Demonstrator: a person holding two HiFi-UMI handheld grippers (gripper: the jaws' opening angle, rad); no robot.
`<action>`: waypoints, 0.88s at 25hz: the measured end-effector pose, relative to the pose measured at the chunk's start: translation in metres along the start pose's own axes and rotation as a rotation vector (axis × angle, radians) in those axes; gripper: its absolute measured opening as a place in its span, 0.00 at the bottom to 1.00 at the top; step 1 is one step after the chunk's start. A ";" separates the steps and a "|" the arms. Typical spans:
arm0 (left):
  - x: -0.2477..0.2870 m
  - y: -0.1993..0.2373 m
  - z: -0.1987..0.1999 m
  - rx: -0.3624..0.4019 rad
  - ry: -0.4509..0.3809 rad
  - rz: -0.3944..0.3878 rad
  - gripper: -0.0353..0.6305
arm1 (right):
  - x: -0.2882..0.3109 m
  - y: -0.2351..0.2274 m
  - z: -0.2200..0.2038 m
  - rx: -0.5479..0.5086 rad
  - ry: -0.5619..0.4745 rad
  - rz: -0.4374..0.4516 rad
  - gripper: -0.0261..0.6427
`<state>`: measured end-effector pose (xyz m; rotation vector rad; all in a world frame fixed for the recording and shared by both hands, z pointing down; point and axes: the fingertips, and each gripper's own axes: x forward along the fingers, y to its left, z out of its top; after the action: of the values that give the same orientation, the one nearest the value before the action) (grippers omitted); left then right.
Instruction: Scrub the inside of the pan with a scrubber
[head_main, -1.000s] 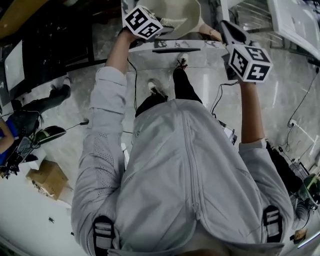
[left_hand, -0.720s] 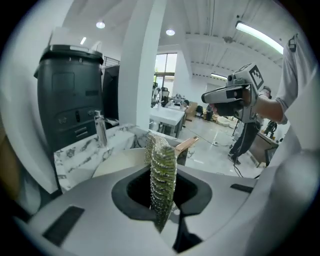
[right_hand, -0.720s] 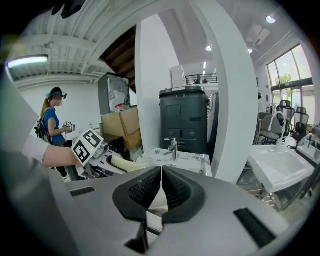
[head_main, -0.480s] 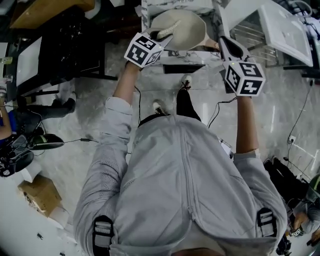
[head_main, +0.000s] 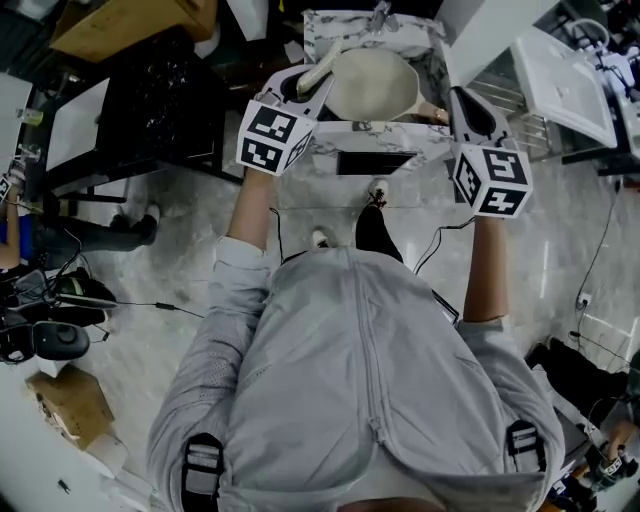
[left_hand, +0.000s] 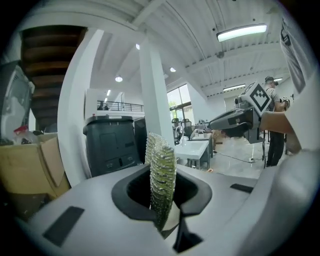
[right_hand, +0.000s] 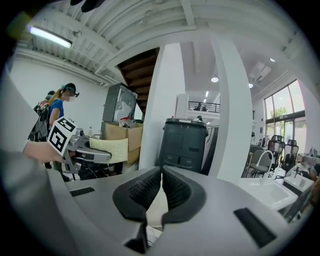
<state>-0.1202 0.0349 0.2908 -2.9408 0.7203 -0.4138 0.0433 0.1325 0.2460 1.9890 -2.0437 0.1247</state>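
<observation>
We hold the left gripper (left_hand: 161, 192) clamped on the scrubber (left_hand: 162, 167), a ribbed, yellow-green pad that stands on edge between the jaws and sticks out past their tips. Our right gripper (right_hand: 161, 172) has its jaws pressed together, ridged pads meeting, with nothing between them.

In the head view the pan (head_main: 372, 85), pale and round, lies on the marble counter (head_main: 385, 132) at the far side, straight ahead of us. The scrubber shows just at the pan's left rim; from above we cannot tell whether it touches. The right gripper is to the right of the pan, near its rim and apart from it.

Both gripper views look out level across the room. Beyond the left gripper's jaws stands a dark bin (left_hand: 109, 142), with a cardboard box (left_hand: 30, 167) further left. A white rack (head_main: 560, 65) sits at the far right of the counter.
</observation>
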 end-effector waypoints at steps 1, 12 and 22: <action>-0.008 0.000 0.009 0.008 -0.020 0.008 0.15 | -0.003 0.002 0.006 -0.007 -0.012 -0.005 0.09; -0.075 0.003 0.053 0.089 -0.136 0.090 0.15 | -0.023 0.038 0.037 -0.107 -0.078 0.030 0.09; -0.085 0.003 0.056 0.093 -0.146 0.098 0.15 | -0.025 0.051 0.044 -0.122 -0.084 0.042 0.09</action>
<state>-0.1782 0.0725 0.2160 -2.7992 0.7994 -0.2152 -0.0131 0.1474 0.2047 1.9087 -2.0907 -0.0749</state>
